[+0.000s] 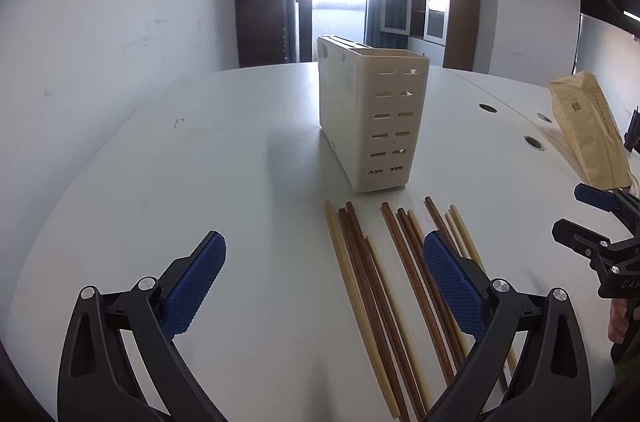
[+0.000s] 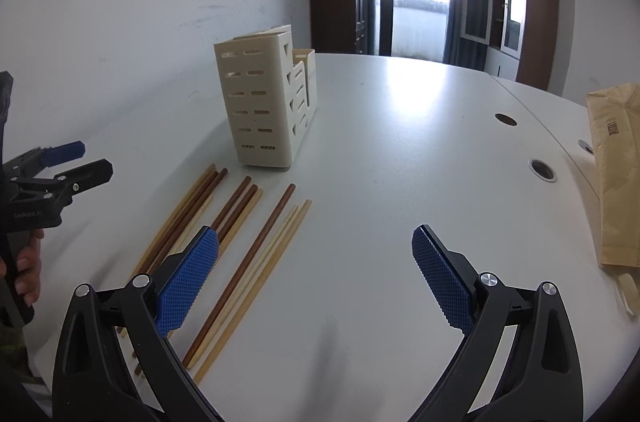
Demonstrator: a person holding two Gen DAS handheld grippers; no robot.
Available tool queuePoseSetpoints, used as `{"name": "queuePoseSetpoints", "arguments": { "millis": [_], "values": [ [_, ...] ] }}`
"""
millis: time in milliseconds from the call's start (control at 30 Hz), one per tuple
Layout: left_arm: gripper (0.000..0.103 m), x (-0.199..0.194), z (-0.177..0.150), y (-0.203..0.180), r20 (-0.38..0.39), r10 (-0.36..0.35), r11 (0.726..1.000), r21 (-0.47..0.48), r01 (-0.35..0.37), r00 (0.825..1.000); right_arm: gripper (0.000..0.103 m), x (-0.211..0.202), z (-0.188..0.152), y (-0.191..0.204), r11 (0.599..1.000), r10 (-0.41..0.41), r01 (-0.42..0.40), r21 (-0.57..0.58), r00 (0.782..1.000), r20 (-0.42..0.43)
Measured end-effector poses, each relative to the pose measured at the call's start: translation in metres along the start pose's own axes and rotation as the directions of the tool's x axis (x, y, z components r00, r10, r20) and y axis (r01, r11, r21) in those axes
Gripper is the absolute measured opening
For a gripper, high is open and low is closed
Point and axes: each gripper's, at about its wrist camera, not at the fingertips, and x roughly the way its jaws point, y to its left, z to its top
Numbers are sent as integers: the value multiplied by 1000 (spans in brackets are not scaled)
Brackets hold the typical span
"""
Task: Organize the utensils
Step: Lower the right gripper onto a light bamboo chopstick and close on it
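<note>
Both the left gripper (image 1: 324,262) and right gripper (image 2: 316,258) hover level above the table (image 2: 400,142), jaws spread wide and empty, flanking the chopsticks (image 1: 368,282).

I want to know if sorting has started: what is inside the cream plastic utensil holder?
Through the slots of the cream plastic utensil holder, only empty space shows, and nothing sticks out above its rim. The bottom inside is hidden by its walls. The wooden chopsticks all lie on the white table.

Left gripper (image 1: 324,286), right gripper (image 2: 316,274): black frames, blue textured pads, silver screws
</note>
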Motion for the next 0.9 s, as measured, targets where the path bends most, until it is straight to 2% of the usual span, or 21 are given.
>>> {"name": "queuePoseSetpoints", "arguments": {
  "millis": [300, 533, 733, 800, 900],
  "values": [
    [97, 37, 13, 11, -69, -9, 999, -33, 7, 998, 98, 29, 16, -3, 1000, -19, 19, 9, 997, -69],
    [96, 64, 25, 9, -117, -29, 999, -27, 26, 993, 98, 53, 19, 0, 999, -45, 44, -8, 992, -120],
    [96, 85, 31, 11, -147, -16, 1000, -15, 14, 989, 98, 75, 21, -1, 998, -60, 60, -3, 985, -162],
    [93, 92, 31, 12, -157, -19, 1000, -14, 18, 987, 92, 82, 21, 0, 998, -67, 66, -9, 982, -175],
    [91, 103, 30, 16, -179, -18, 1000, -20, 15, 984, 90, 92, 21, 0, 997, -78, 77, -9, 979, -191]
  ]
}}
